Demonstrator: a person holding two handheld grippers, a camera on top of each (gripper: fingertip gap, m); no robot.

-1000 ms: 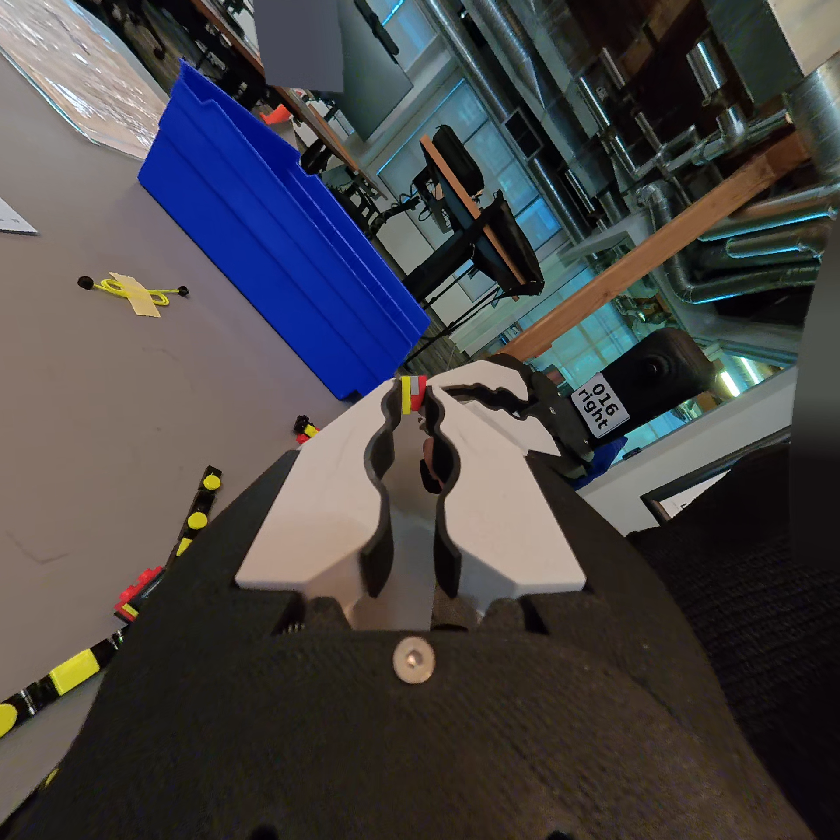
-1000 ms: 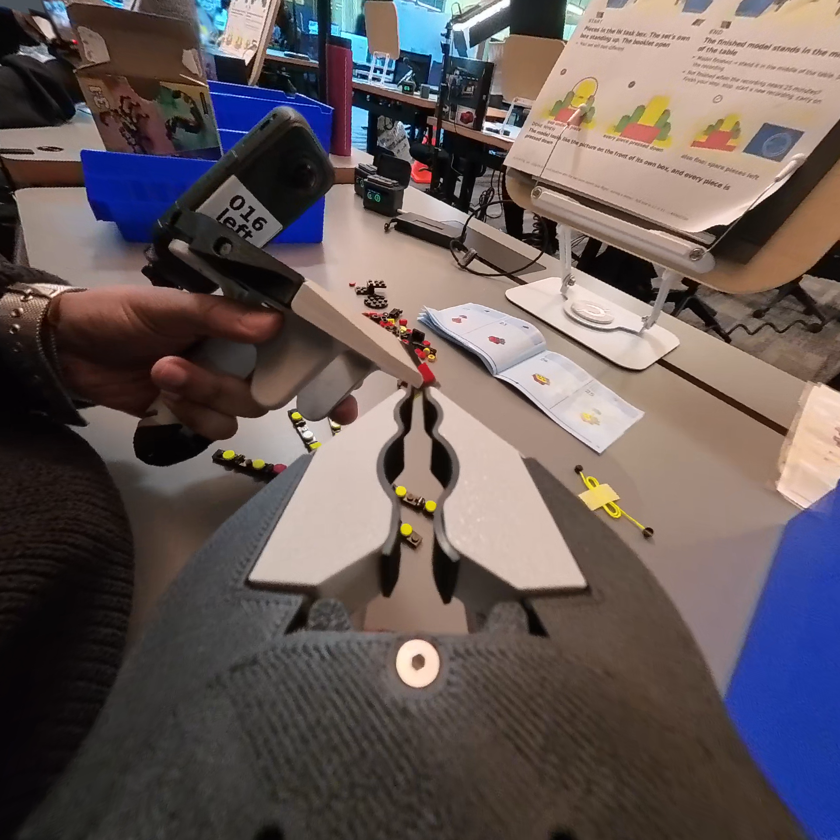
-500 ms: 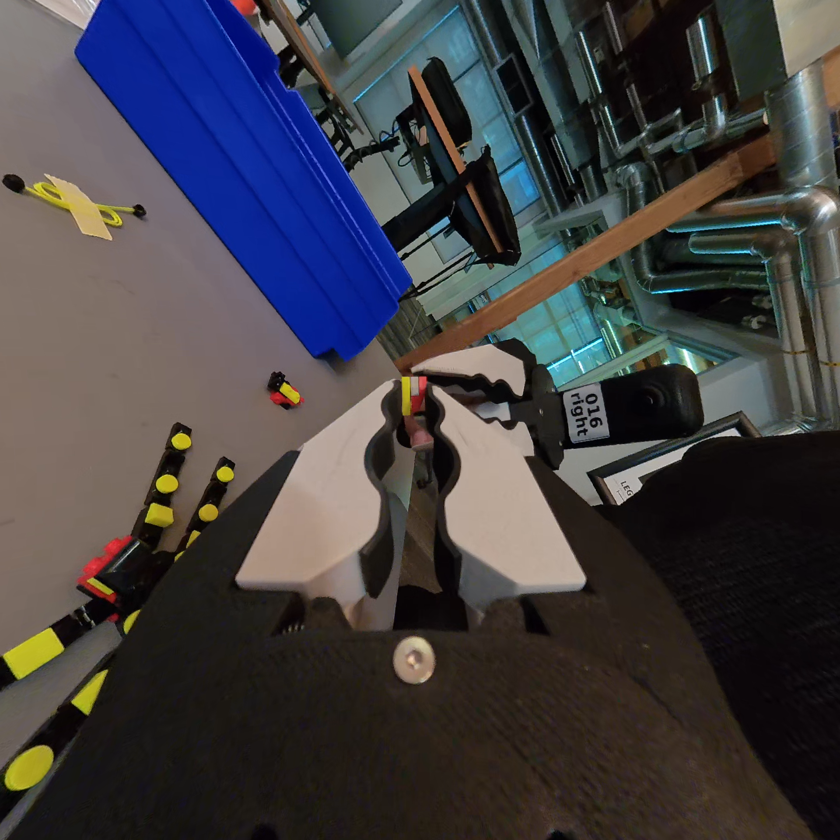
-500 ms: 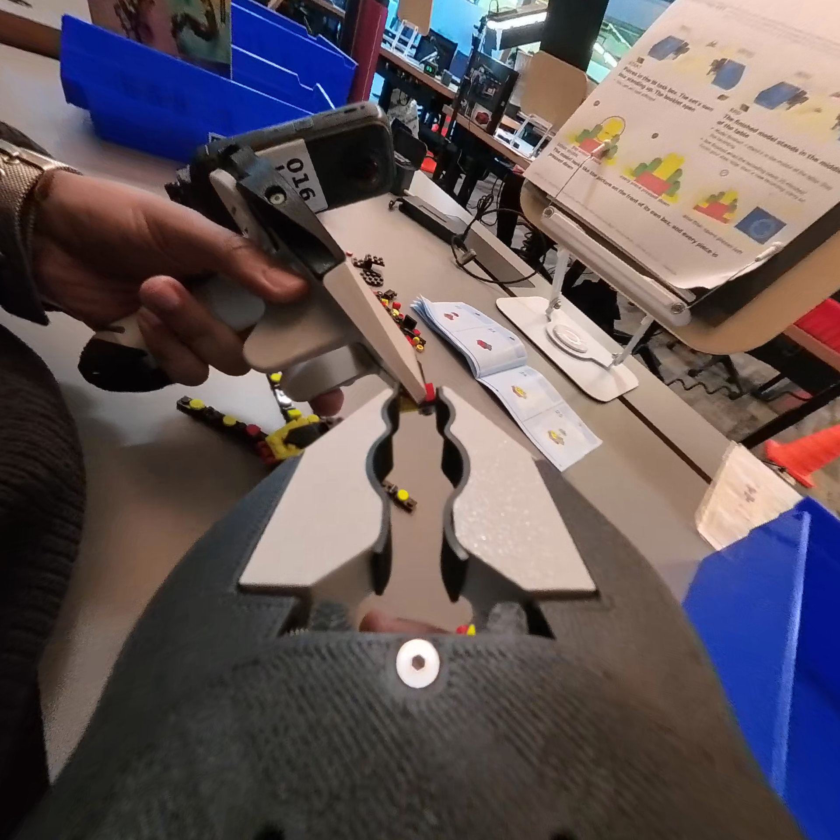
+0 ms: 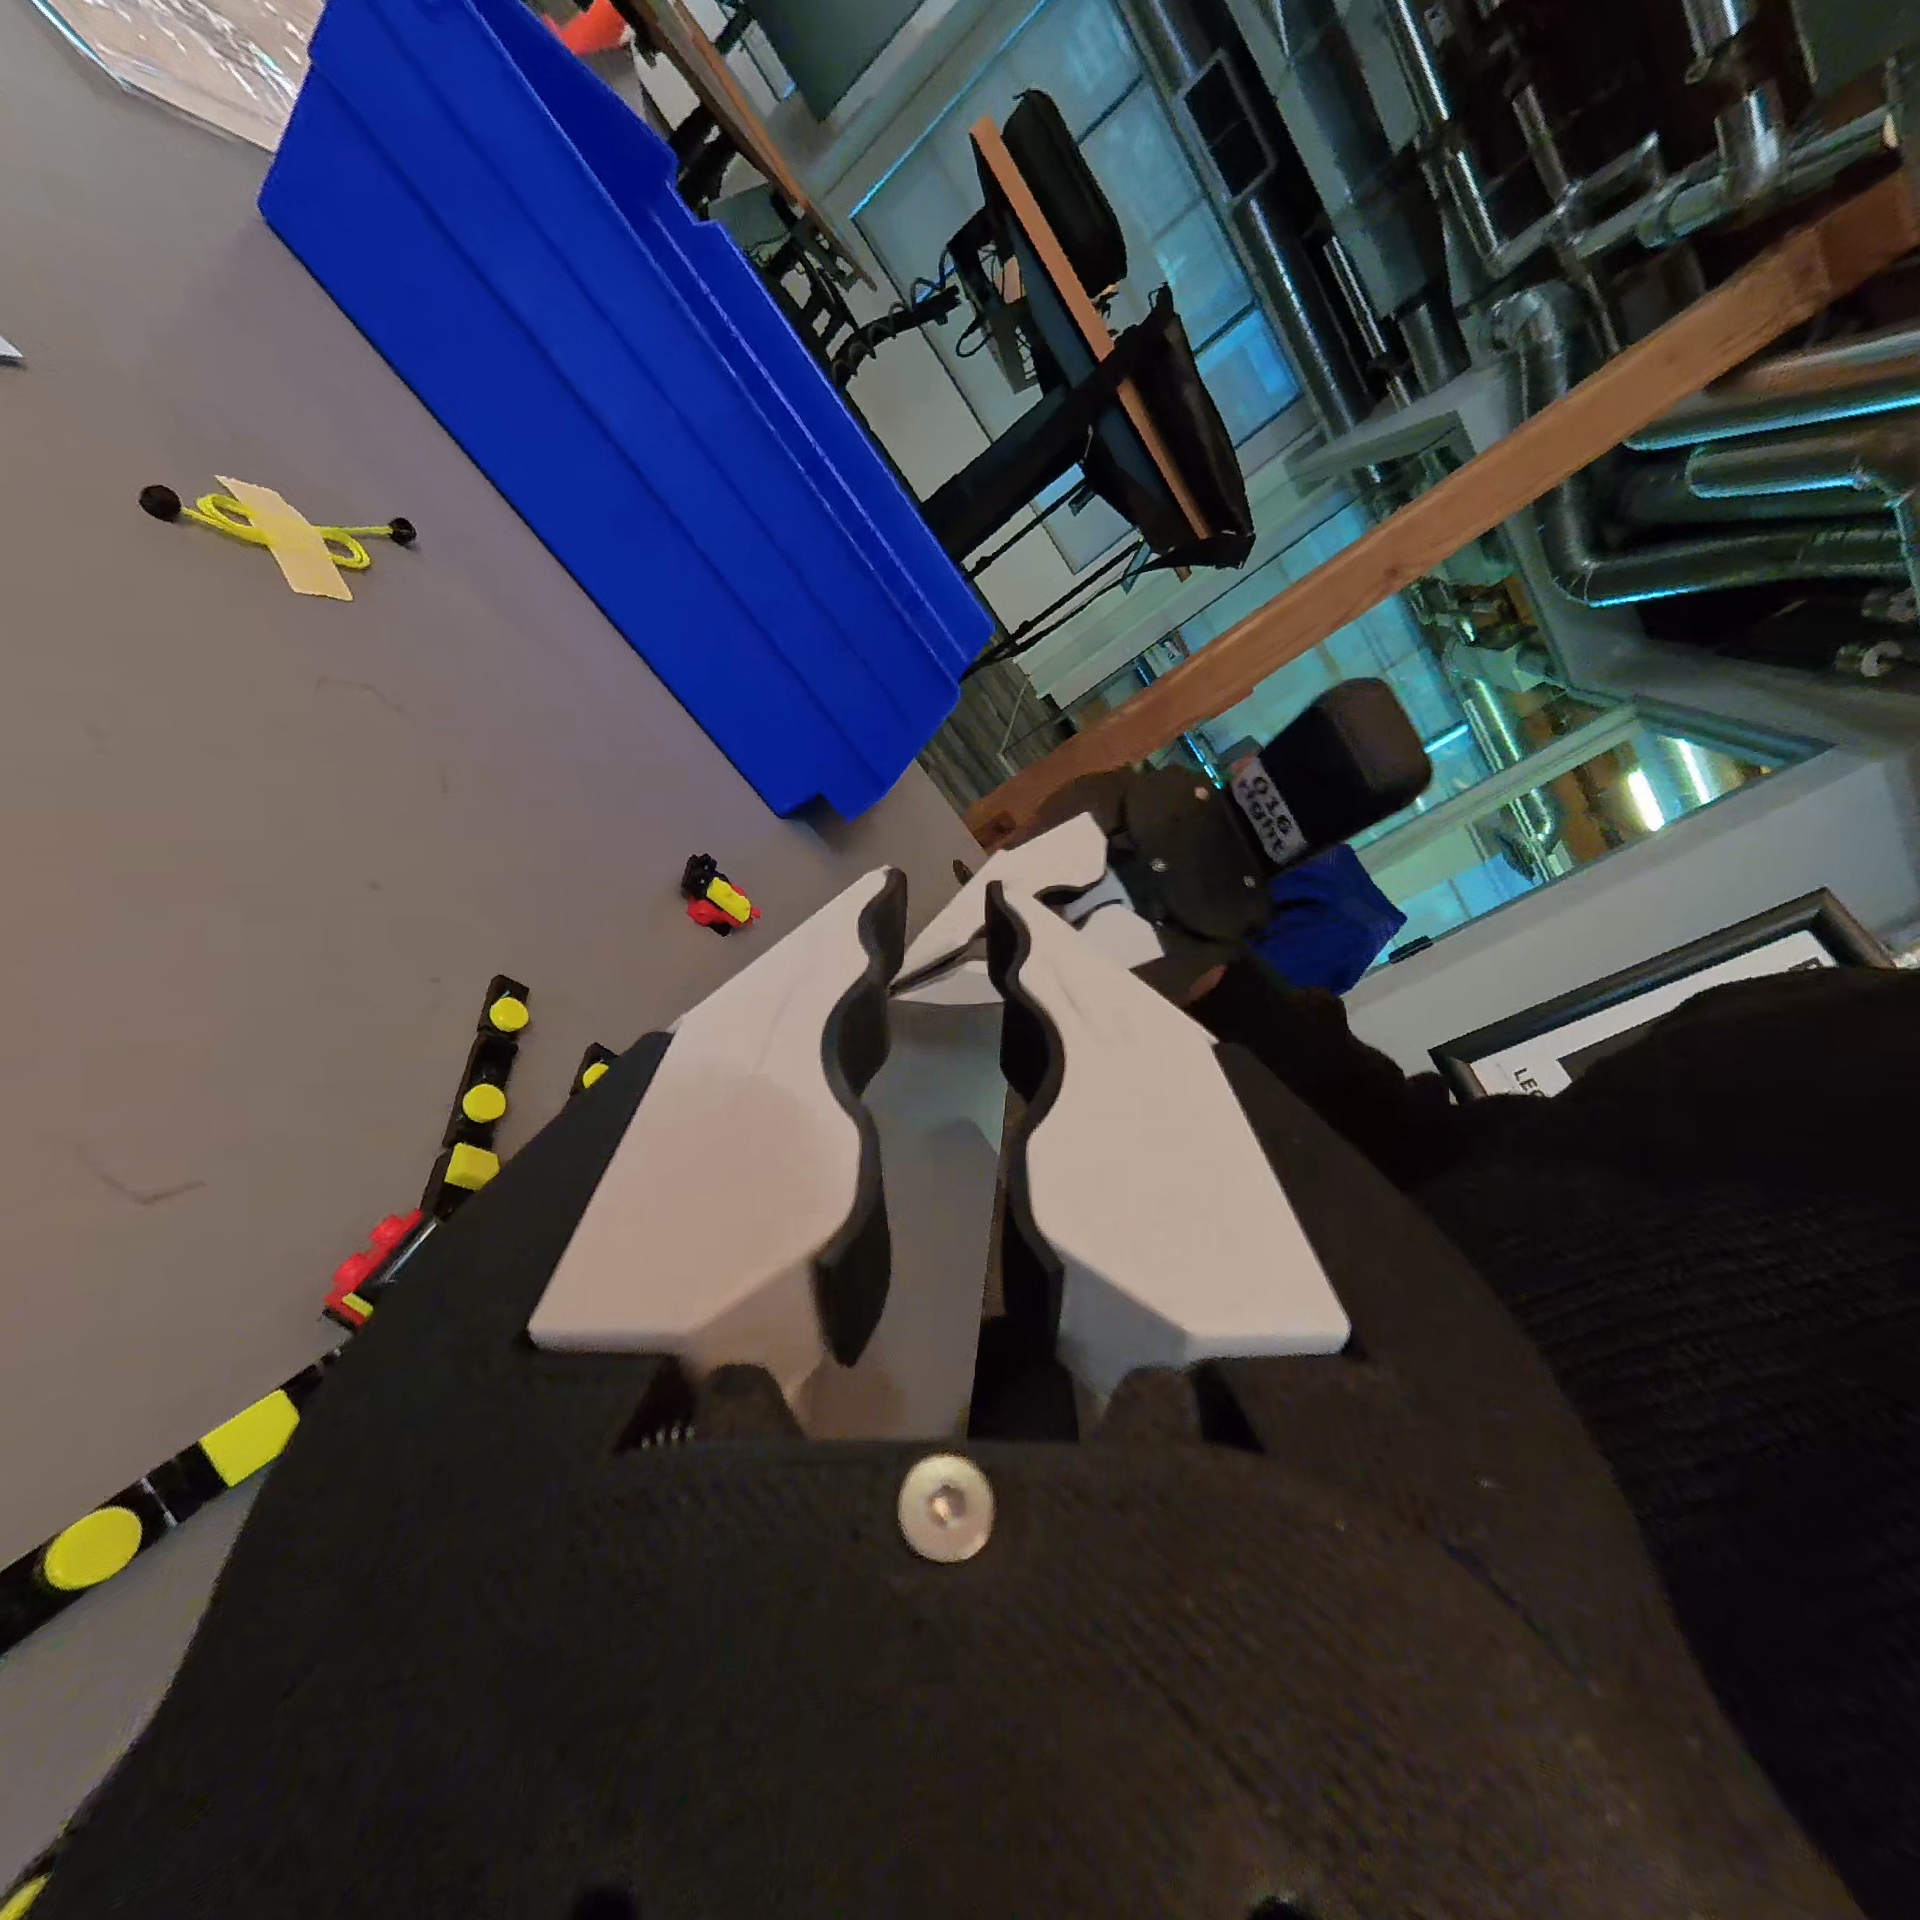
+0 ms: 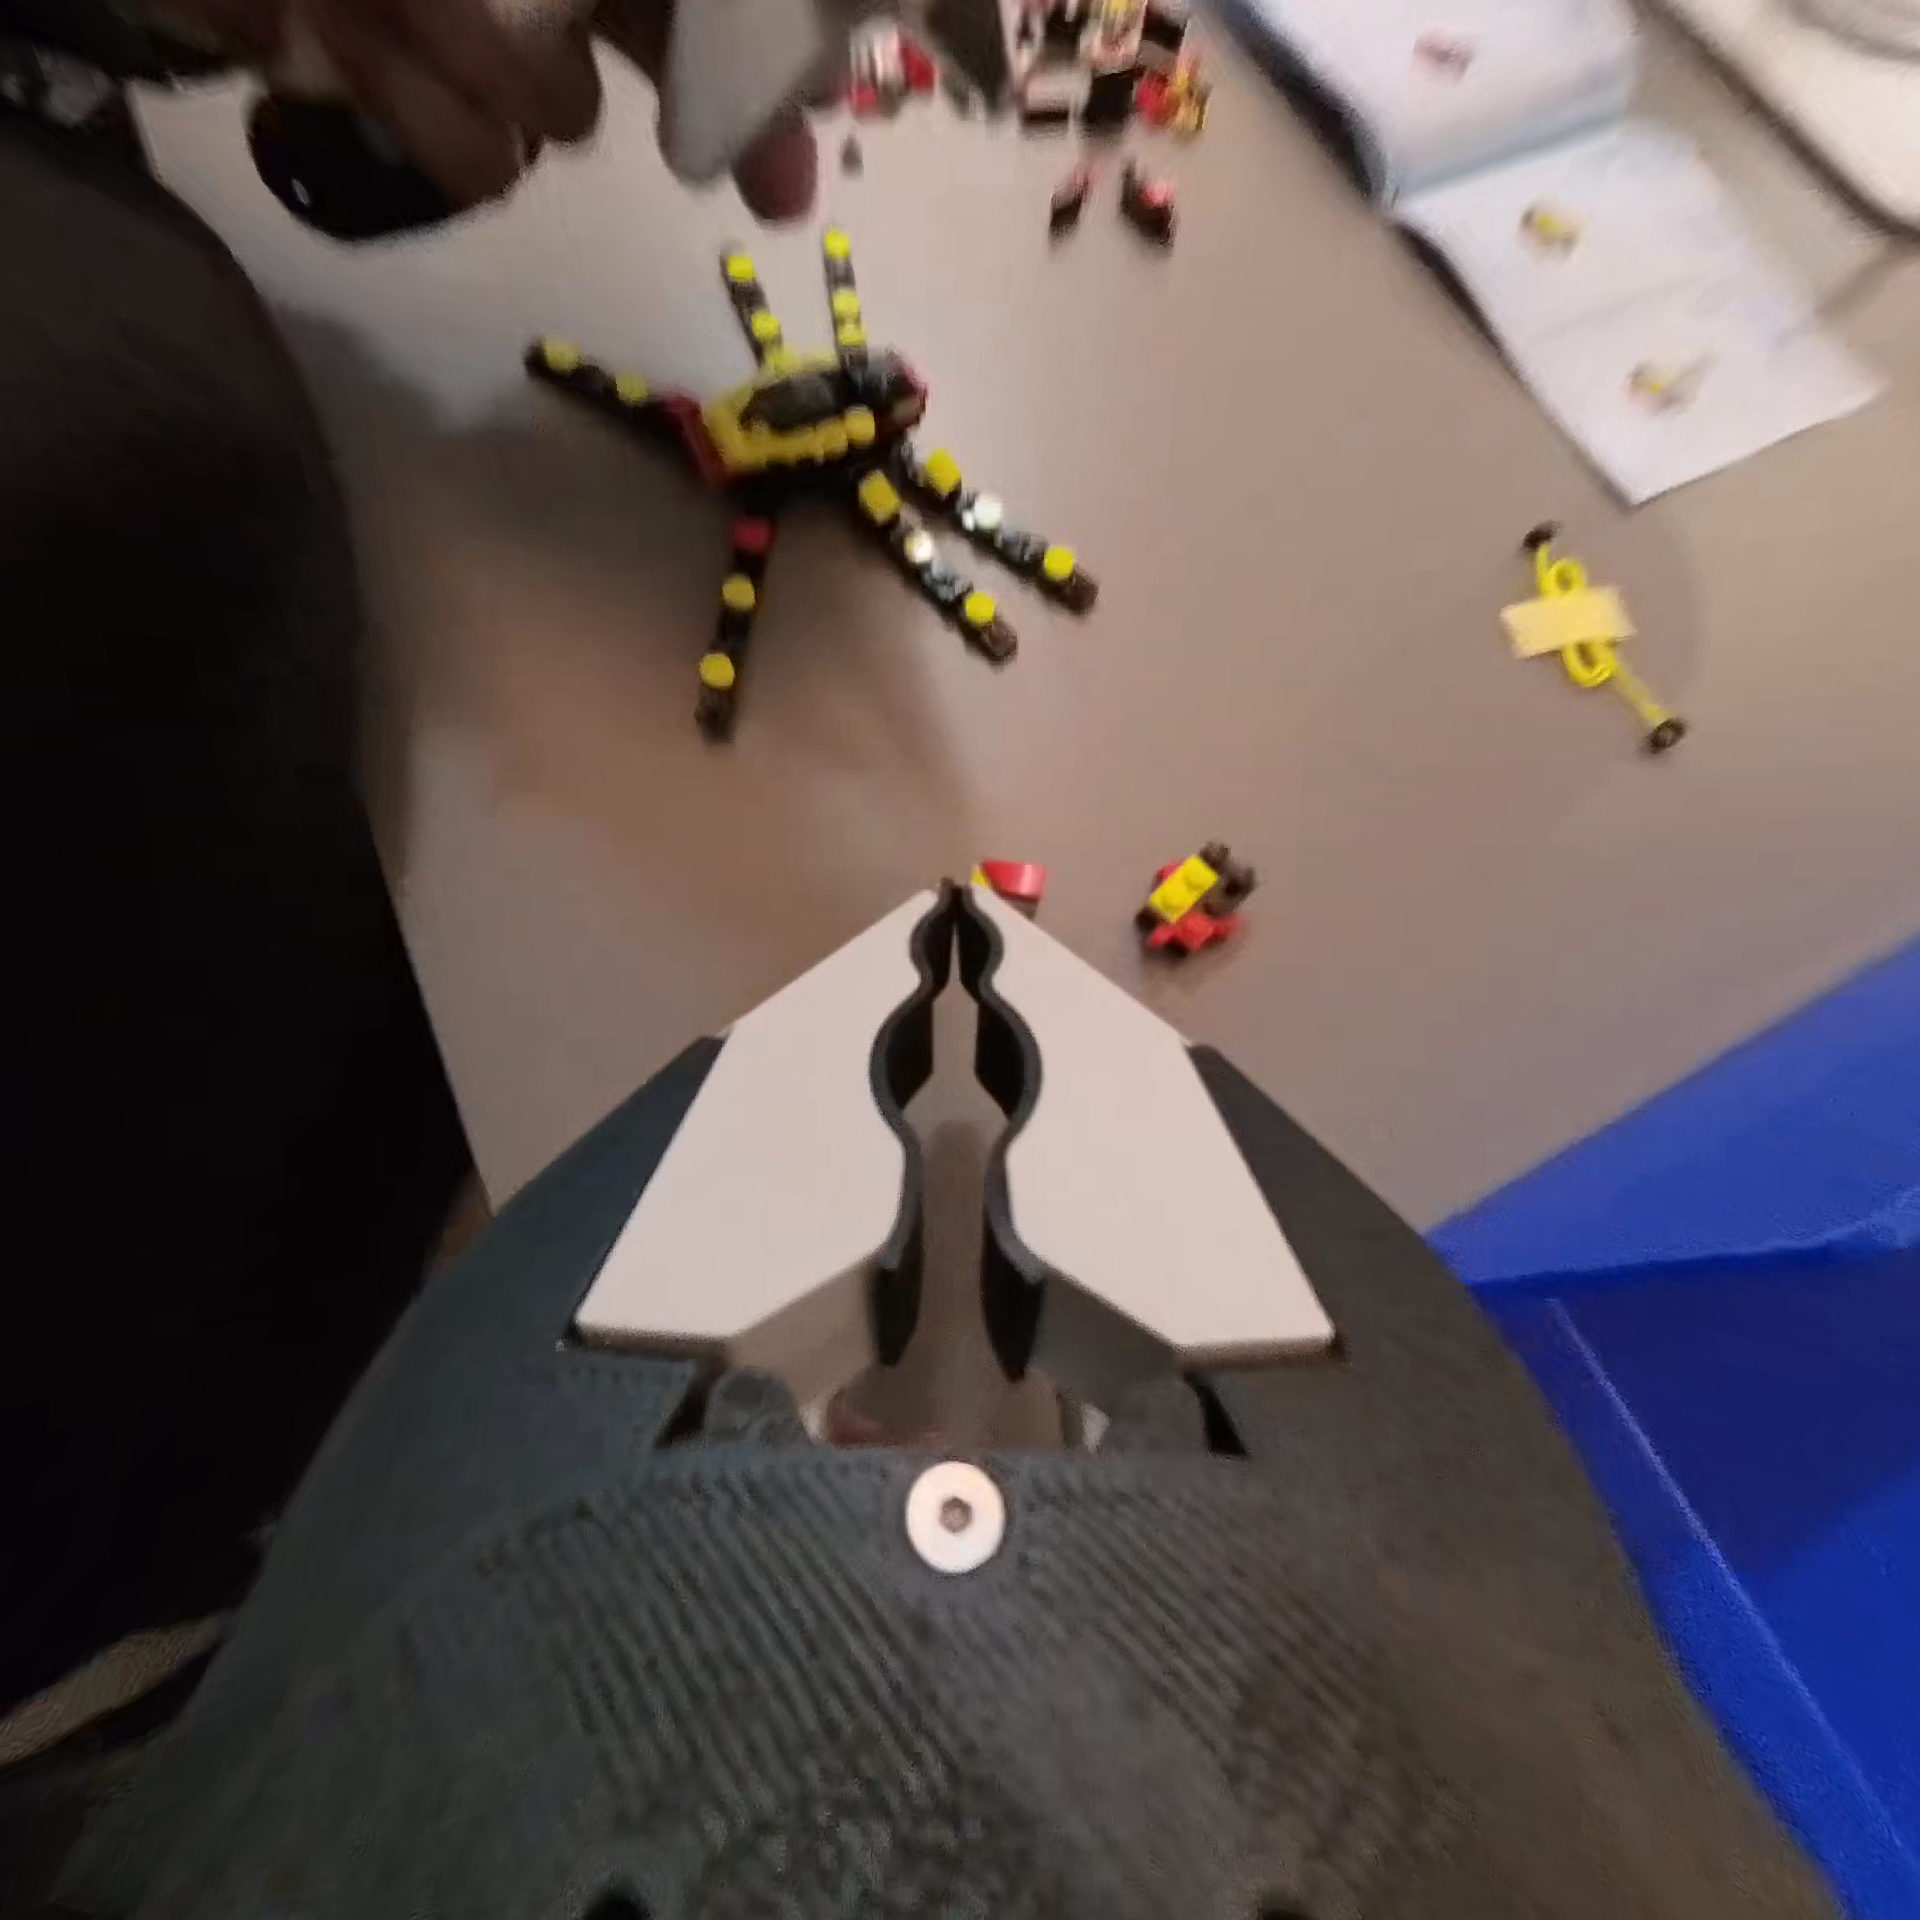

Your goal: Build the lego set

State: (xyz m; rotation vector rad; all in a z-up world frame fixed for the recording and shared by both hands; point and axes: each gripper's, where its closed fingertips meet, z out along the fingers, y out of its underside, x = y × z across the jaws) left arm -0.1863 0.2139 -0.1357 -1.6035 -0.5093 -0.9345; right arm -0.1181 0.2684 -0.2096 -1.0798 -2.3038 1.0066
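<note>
The right gripper (image 6: 951,902) hangs above the grey table (image 6: 1299,644) with its jaws pressed together at the tips, and a small red piece (image 6: 1013,881) shows just past them, though the blur hides whether it is held or lying on the table. Just right of it lies a small red, yellow and black lego clump (image 6: 1195,902), and farther off sits a spider-like lego model (image 6: 805,416) with black legs dotted yellow. A yellow cord with a paper tag (image 6: 1574,629) lies to the right, an open booklet (image 6: 1621,281) beyond it, a blue bin (image 6: 1714,1351) at lower right, and a hand (image 6: 499,94) at the top left edge.
</note>
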